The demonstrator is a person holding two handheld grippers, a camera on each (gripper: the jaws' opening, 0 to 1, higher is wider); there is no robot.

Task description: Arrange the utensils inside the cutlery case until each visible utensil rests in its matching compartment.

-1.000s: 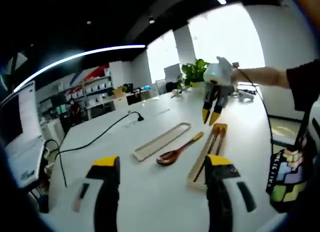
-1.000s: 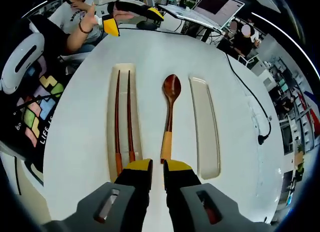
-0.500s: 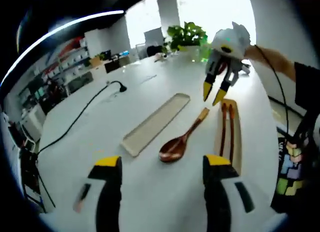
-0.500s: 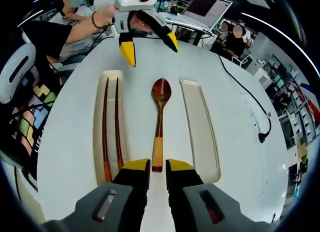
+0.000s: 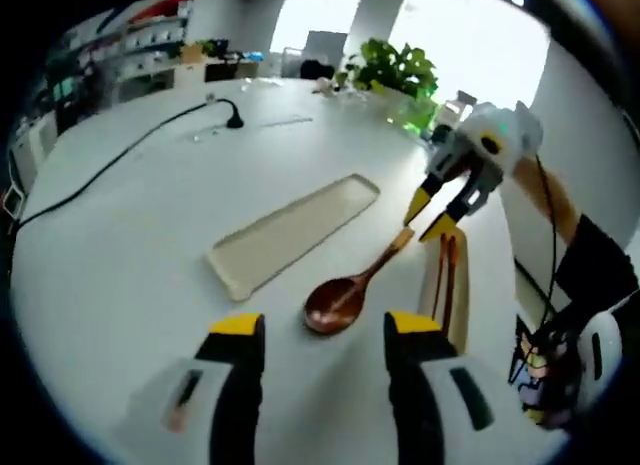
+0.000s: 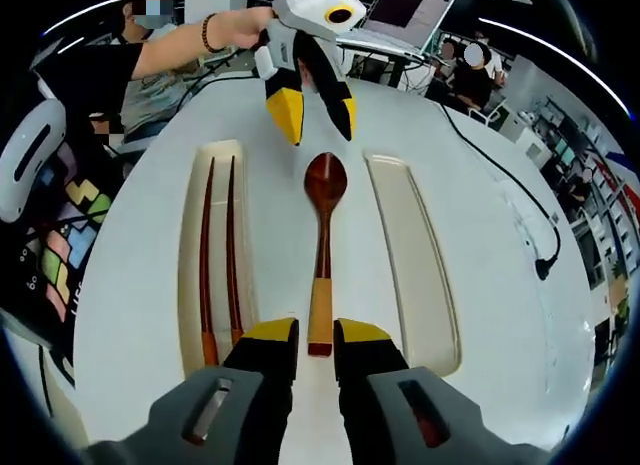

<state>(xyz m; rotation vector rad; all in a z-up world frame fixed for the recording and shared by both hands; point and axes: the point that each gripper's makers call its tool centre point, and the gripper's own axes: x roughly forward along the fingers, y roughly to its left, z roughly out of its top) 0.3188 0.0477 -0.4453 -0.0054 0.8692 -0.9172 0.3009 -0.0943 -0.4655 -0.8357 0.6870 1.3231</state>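
Lying on the bare table (image 6: 500,125) between the tray with chopsticks (image 6: 216,253) and the empty tray (image 6: 412,253), the wooden spoon (image 6: 323,247) looks light, stiff and smooth, so the spread right gripper (image 6: 317,337) just behind its handle should pinch there, while the left gripper (image 5: 325,327), also spread, hangs above its bowl.

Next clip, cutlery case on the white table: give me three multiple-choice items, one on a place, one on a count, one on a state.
1. Where does the spoon lie?
A. in the tray with the chopsticks
B. on the table between the two trays
C. in the empty tray

2. How many chopsticks lie in their tray?
A. two
B. one
C. four

3. The left gripper has its jaws
A. shut on the spoon
B. shut on a chopstick
C. open above the spoon's bowl

Answers: 1 B, bare table either side; 2 A, two sticks side by side; 3 C, its tips stand apart.
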